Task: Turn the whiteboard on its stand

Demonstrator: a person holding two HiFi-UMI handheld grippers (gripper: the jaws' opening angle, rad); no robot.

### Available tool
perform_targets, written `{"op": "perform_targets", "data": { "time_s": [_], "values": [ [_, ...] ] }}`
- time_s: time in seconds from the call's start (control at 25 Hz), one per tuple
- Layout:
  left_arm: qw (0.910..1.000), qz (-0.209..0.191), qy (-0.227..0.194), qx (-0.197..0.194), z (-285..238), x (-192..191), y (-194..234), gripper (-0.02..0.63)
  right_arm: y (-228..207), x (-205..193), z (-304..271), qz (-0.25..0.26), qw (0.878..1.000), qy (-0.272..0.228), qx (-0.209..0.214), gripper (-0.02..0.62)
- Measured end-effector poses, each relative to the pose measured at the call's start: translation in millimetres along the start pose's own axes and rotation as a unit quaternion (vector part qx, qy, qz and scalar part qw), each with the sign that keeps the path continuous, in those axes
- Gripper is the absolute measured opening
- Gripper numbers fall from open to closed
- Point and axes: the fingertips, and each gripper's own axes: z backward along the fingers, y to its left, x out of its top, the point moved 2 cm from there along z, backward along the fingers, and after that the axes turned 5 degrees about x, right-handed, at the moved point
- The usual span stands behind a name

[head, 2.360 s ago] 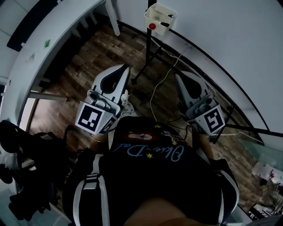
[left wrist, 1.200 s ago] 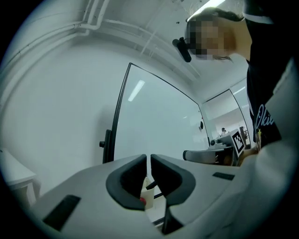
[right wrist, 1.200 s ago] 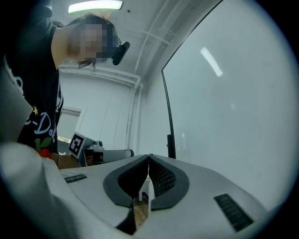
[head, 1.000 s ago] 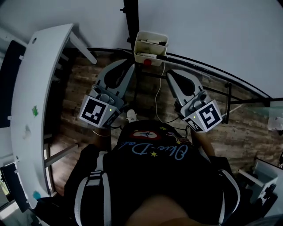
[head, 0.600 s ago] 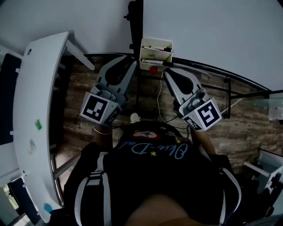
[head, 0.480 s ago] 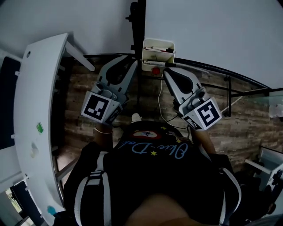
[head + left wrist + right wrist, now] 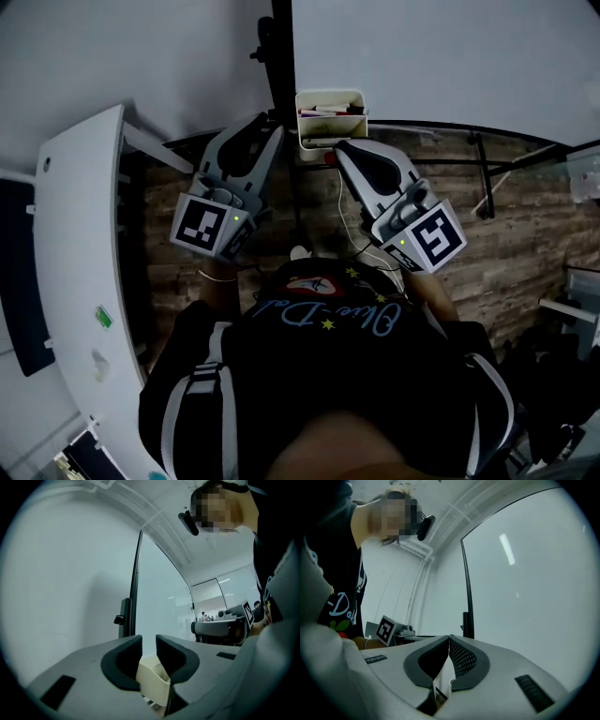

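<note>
Left tool point(image 7: 270, 129) and right tool point(image 7: 340, 147) have drawn up to the marker tray point(image 7: 331, 117), which lay farther off earlier.

Head view: the whiteboard point(image 7: 450, 56) fills 12 to 2 o'clock, with its black upright point(image 7: 281, 47) at 12 and the tray just below. The left tool lies just beside the tray at 11, the right tool just under it. The desk point(image 7: 75, 281) is at 9.

Left gripper view: the jaws are spread, having just been opening, and pinch nothing. A tray corner shows beyond the gap.

Right gripper view: the tips are pressed together, seemingly on nothing.

The step in hand is judged to be taking hold of the frame. It is best to seat the spread jaws on the board's black edge, clear of the tray, then swing steadily.
</note>
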Motion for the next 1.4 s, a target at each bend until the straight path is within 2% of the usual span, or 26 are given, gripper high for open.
{"op": "perform_targets", "data": {
  "time_s": [0.32,0.4,0.68,0.76,0.92,1.08,1.24,1.4],
  "values": [
    [0.9996,0.002,0.008,-0.027,-20,-11,23,0.101,-3,-1,-10,0.006,0.999,0.003,-0.036,0.028],
    [0.9994,0.003,0.011,-0.031,-23,-12,27,0.128,-1,-3,-12,0.004,0.999,0.012,-0.04,0.028],
    [0.9989,0.008,0.015,-0.044,-34,-16,42,0.16,-3,-1,-18,0.013,0.998,0.011,-0.06,0.028],
    [0.9985,0.011,0.014,-0.051,-40,-19,46,0.16,-4,-3,-19,0.013,0.998,0.014,-0.065,0.028],
    [0.9975,0.016,0.011,-0.068,-51,-21,52,0.221,-2,-2,-23,0.004,0.998,0.014,-0.069,0.028],
    [0.9965,0.018,0.015,-0.081,-62,-26,55,0.233,-6,-8,-21,0.008,0.996,0.027,-0.082,0.028],
    [0.9952,0.025,0.02,-0.093,-70,-28,56,0.249,-6,-4,-23,0.002,0.997,0.01,-0.082,0.028],
    [0.994,0.013,0.027,-0.106,-76,-27,55,0.258,-5,-4,-22,0.004,0.996,0.016,-0.088,0.028]
  ]
}}
